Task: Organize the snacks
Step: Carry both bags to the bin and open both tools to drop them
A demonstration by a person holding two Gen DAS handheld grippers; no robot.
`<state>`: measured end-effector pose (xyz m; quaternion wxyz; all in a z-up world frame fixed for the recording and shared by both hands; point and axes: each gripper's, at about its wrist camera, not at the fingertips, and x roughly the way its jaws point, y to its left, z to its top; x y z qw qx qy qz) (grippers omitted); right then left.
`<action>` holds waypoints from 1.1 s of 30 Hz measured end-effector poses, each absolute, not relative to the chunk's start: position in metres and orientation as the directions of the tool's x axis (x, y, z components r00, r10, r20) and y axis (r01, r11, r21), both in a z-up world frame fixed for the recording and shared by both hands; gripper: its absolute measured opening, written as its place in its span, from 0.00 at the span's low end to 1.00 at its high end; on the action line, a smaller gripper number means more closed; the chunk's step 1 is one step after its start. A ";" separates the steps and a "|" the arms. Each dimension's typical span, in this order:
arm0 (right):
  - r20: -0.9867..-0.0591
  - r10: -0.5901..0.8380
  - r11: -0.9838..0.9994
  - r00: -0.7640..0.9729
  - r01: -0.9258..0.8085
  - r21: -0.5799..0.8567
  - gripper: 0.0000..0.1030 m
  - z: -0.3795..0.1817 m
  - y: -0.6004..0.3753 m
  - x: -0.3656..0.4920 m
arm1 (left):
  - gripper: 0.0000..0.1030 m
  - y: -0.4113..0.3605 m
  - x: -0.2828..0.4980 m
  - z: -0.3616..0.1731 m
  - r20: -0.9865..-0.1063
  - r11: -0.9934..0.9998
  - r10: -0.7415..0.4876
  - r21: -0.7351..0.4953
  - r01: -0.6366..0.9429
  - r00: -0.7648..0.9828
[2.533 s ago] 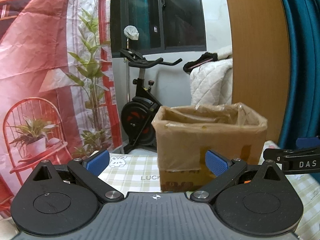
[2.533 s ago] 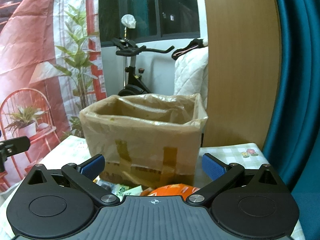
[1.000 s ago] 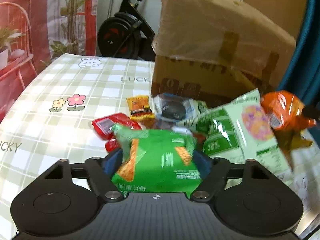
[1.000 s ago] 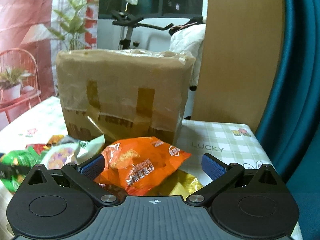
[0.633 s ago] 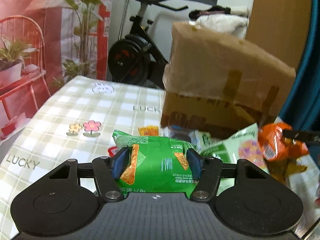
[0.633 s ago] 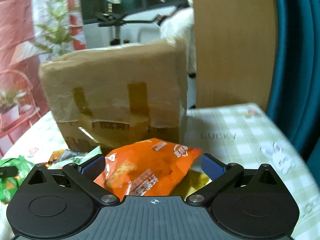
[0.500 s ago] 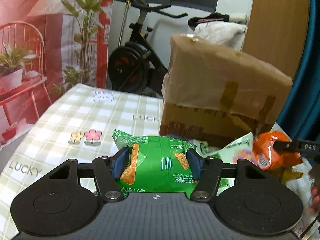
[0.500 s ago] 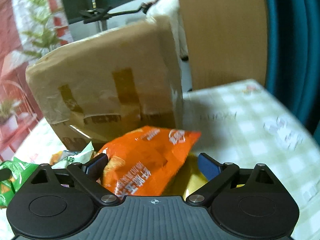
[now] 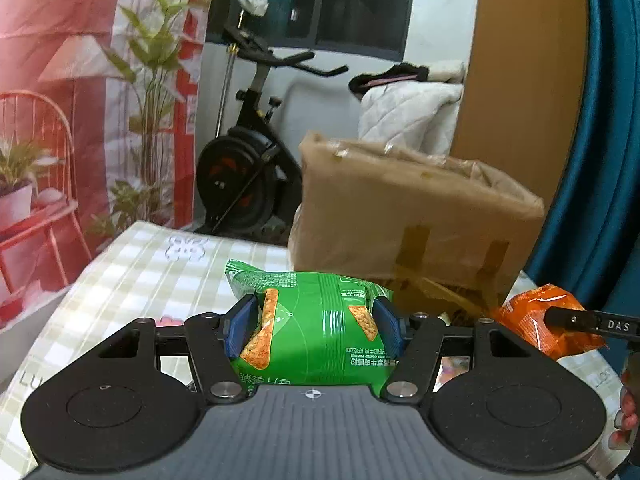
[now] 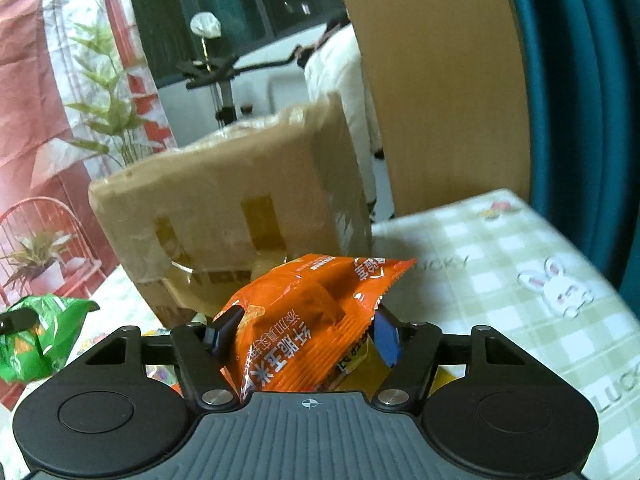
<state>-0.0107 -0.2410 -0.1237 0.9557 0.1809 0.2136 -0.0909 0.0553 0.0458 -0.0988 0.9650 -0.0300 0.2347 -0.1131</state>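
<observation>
Our left hand-held gripper [image 9: 316, 322] clamps the green snack bag [image 9: 316, 332]; the right hand-held gripper [image 10: 306, 330], jaws just closing, pinches the orange snack bag [image 10: 304, 320]. Neither is yet in the cardboard box [image 9: 408, 220]; more packets seem left on the tabletop [image 10: 500, 264].

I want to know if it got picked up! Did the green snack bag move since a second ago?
Yes. The green snack bag, pinched in the left claw, went up off the table toward the cardboard box.
</observation>
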 end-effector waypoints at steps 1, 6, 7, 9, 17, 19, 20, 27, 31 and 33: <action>-0.426 -0.101 0.916 0.899 0.251 0.312 0.62 -0.120 -0.243 -0.015 | 0.64 0.044 0.055 -0.097 -0.441 0.972 -0.236 -0.112 0.208 0.866; -0.348 -0.124 0.914 0.929 0.243 0.324 0.62 -0.099 -0.253 -0.030 | 0.64 0.034 0.052 -0.090 -0.414 0.967 -0.255 -0.106 0.232 0.874; -0.327 -0.132 0.917 0.936 0.241 0.318 0.61 -0.092 -0.254 -0.033 | 0.64 0.032 0.052 -0.087 -0.406 0.966 -0.258 -0.102 0.237 0.877; -0.282 -0.145 0.923 0.948 0.233 0.308 0.61 -0.079 -0.258 -0.038 | 0.64 0.029 0.052 -0.080 -0.388 0.965 -0.264 -0.095 0.246 0.883; -0.120 -0.163 0.944 0.979 0.190 0.271 0.61 -0.026 -0.276 -0.037 | 0.64 0.018 0.067 -0.046 -0.304 0.959 -0.281 -0.068 0.274 0.910; -0.102 -0.157 0.949 0.982 0.179 0.261 0.61 -0.016 -0.281 -0.027 | 0.64 0.012 0.078 -0.037 -0.293 0.960 -0.280 -0.060 0.275 0.914; -0.091 -0.155 0.952 0.984 0.173 0.252 0.61 -0.012 -0.283 -0.022 | 0.64 0.009 0.083 -0.035 -0.288 0.960 -0.280 -0.055 0.276 0.916; -0.109 -0.136 0.972 0.985 0.154 0.180 0.61 0.004 -0.284 0.047 | 0.64 -0.004 0.129 -0.020 -0.287 0.949 -0.314 -0.079 0.305 0.905; -0.148 -0.114 0.982 0.982 0.133 0.132 0.61 0.001 -0.276 0.095 | 0.64 -0.015 0.165 -0.015 -0.309 0.953 -0.297 -0.042 0.299 0.904; -0.172 -0.107 0.986 0.979 0.126 0.105 0.61 -0.003 -0.274 0.115 | 0.64 -0.021 0.182 -0.013 -0.312 0.954 -0.293 -0.029 0.299 0.904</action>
